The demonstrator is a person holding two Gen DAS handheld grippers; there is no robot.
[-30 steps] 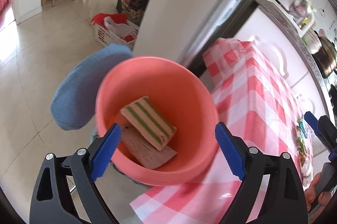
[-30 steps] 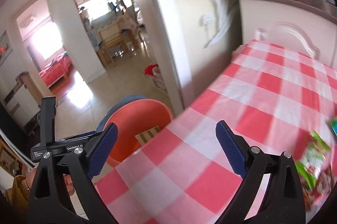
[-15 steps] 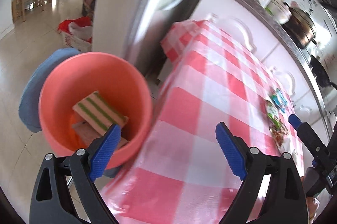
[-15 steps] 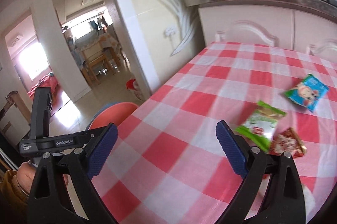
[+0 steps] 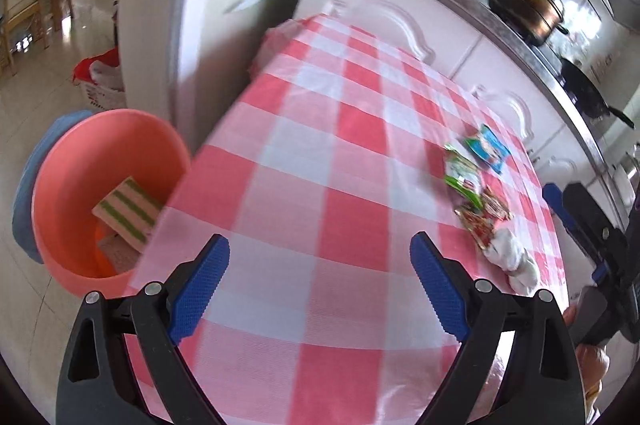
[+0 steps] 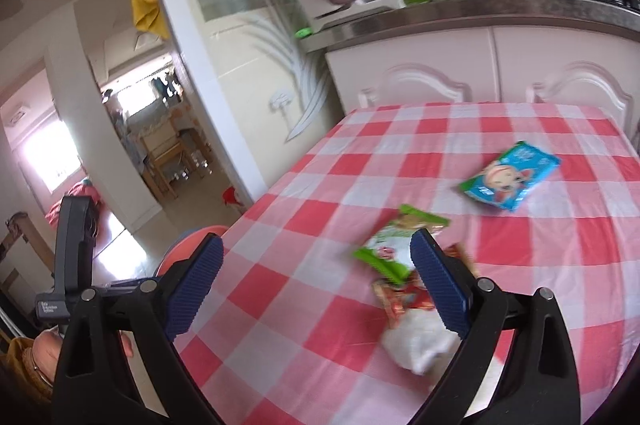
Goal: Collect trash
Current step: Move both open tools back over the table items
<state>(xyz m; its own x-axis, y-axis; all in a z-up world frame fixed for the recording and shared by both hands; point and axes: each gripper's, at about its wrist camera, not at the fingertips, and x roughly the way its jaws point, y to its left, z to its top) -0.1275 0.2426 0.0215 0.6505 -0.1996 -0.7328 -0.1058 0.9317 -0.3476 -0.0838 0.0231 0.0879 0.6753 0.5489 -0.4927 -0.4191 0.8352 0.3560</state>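
Both the left gripper [image 5: 319, 287] and the right gripper [image 6: 318, 285] hang empty with jaws spread wide over the checked tablecloth [image 5: 320, 161]. The wrappers [image 6: 404, 249] and a white wad [image 6: 416, 341] lie at centre right of the right wrist view, and the pink bin [image 5: 80, 193], holding a striped packet [image 5: 128, 211], sits at the left view's lower left.

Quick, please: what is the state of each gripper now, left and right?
Left gripper: open, holding nothing.
Right gripper: open, holding nothing.

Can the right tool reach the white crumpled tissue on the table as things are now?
Probably yes: the right tool is open, the white crumpled tissue lies just ahead by its right finger, nothing covering it.
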